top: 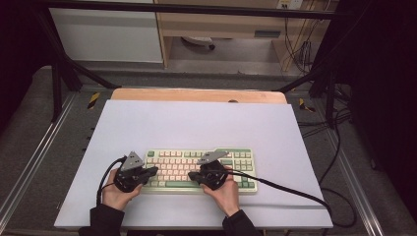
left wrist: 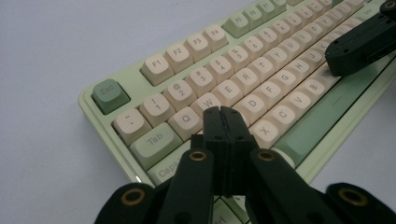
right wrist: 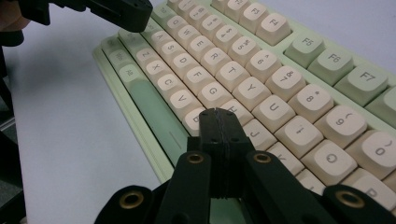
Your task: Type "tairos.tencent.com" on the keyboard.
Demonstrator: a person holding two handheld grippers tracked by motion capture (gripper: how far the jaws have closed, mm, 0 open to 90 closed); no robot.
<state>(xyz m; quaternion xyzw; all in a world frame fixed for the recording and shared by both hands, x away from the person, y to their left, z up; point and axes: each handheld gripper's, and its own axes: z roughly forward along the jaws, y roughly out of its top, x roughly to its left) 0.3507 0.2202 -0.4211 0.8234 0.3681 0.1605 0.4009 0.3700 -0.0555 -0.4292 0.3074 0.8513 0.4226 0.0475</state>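
Keyboard (top: 201, 169): both grippers, left (left wrist: 223, 112) and right (right wrist: 218, 113), hovering, jaws pressed together, empty; press single keys squarely.

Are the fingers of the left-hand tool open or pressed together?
Shut: the left gripper has both fingers pressed flat together above the keyboard.

I am sitting in what is looking like a lab: a black metal frame (top: 59, 73) is surrounding my white-topped table (top: 196, 123), loose black cables (top: 300, 49) are hanging beside pale wooden cabinets (top: 216, 24) behind.
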